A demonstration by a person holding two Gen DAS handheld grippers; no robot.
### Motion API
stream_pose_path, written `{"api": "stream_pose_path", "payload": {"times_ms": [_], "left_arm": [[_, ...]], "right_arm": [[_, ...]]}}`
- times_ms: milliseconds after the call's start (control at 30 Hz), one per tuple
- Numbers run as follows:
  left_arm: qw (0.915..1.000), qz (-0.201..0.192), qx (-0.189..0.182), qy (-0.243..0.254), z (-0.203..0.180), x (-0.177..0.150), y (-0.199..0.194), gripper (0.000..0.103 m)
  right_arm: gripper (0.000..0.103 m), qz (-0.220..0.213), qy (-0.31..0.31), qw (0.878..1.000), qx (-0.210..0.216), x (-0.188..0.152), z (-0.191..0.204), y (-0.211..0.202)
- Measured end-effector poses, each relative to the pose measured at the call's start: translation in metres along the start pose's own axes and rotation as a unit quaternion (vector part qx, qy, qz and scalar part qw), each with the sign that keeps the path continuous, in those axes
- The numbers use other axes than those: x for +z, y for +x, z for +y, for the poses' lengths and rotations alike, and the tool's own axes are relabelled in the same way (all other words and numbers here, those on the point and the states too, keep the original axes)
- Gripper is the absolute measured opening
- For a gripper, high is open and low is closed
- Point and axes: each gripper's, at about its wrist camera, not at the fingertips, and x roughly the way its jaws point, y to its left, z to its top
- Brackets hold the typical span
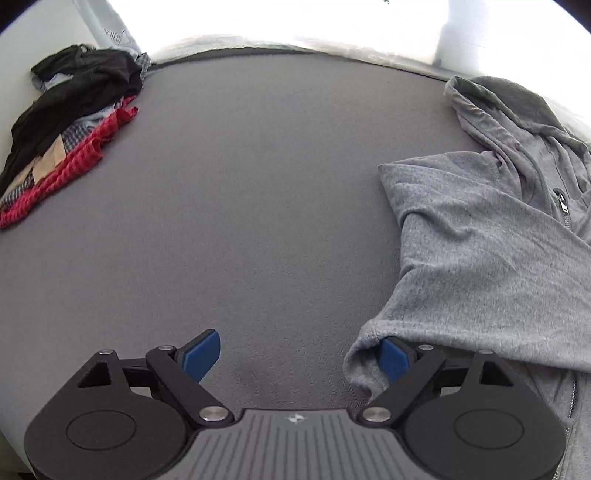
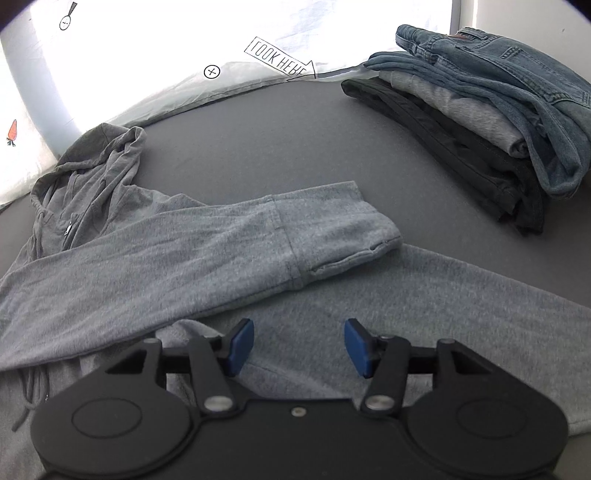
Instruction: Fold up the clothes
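Right wrist: grey hoodie (image 2: 192,240) flat on grey surface (image 2: 258,122), one sleeve (image 2: 332,236) across body; right gripper (image 2: 299,345) spread, empty. Left gripper (image 1: 301,356) likewise, at cuff (image 1: 364,363). Risk: loose cuff slipping, sleeve unfolding.

- The tabletop (image 1: 240,192) is covered in a plain dark grey, matte, finely textured surface.
- Its far edge (image 1: 295,50) curves under the fisheye lens.
- Behind it hangs a white sheet (image 2: 155,55), strongly backlit and washed out.
- The sheet bears small printed drawings: a "LOOK HERE" arrow label (image 2: 280,59), a circled cross (image 2: 211,71), a carrot figure (image 2: 12,133).
- Its lower hem rests on the tabletop's back edge.
- A pale wall strip (image 2: 517,14) shows at the far right.
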Motion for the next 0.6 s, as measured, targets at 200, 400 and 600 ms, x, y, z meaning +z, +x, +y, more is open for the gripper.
{"api": "stream_pose_path", "payload": {"times_ms": [200,400,600], "left_arm": [[0.9980,0.013,-0.062,0.003,0.009,0.007,-0.012,0.092],[0.9876,-0.021,-0.149,-0.044,0.021,0.029,-0.045,0.095],[0.9959,-0.050,-0.056,0.051,-0.029,0.041,-0.024,0.095]], "right_arm": [[0.058,-0.020,0.080,0.996,0.036,0.008,-0.023,-0.002],[0.060,-0.038,0.191,0.979,0.067,0.018,-0.052,0.007],[0.058,-0.061,0.221,0.972,0.056,0.029,-0.056,0.015]]}}
